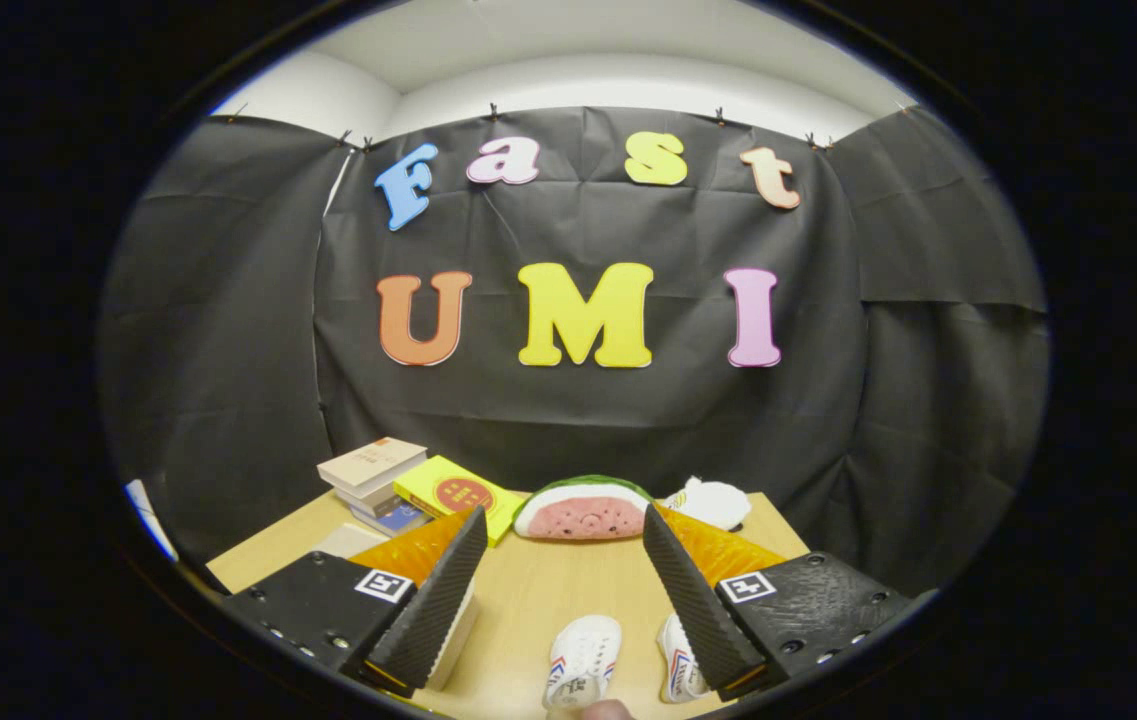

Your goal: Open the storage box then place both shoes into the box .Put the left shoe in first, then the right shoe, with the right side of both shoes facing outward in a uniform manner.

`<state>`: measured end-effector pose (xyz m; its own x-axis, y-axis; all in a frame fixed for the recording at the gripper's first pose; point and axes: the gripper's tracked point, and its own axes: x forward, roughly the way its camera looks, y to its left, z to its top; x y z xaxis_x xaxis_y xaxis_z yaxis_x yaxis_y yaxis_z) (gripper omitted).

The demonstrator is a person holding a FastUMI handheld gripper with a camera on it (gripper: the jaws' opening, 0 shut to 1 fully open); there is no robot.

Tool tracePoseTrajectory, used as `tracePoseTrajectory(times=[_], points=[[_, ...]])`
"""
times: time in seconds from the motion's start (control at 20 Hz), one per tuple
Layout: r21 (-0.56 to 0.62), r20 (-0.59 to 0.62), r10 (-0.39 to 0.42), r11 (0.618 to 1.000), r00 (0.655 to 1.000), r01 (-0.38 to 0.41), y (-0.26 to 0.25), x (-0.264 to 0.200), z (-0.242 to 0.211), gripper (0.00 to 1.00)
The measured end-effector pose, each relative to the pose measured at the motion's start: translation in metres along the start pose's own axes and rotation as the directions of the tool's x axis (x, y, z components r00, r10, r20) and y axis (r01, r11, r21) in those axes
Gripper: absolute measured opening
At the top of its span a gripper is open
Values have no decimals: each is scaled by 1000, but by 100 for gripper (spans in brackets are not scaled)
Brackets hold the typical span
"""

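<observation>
A wooden surface is seen, on which two white shoes, a watermelon-slice toy, a yellow box, stacked books and a white plush are laid.

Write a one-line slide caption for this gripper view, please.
Open tongs above a wooden table, two white shoes between the fingers, a watermelon plush and books beyond.

The tongs have 2 wedge-shaped fingers with ribbed inner faces, tapering to points. Each sits on a dark, textured block dotted with small screws along its outer rim. A square black-and-white marker is fixed on top of each block, backed by translucent orange panels.
</observation>
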<state>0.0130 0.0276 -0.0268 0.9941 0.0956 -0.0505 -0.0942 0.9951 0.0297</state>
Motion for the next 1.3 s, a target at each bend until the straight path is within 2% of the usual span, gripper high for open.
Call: tracePoseTrajectory(times=[0.35, 0.65, 0.95, 1.15, 1.3], points=[[34, -92, 92, 995, 992, -89, 40, 4, -42, 95], [107, -214, 184, 981, 959, -165, 80, 11, -93, 95], [237, -331, 289, 947, 898, -217, 106, 19, -150, 95], [338, -398, 329, 920, 856, -197, 114, 28, -183, 95], [434, -426, 392, 879, 815, -197, 124, 32, -201, 95]])
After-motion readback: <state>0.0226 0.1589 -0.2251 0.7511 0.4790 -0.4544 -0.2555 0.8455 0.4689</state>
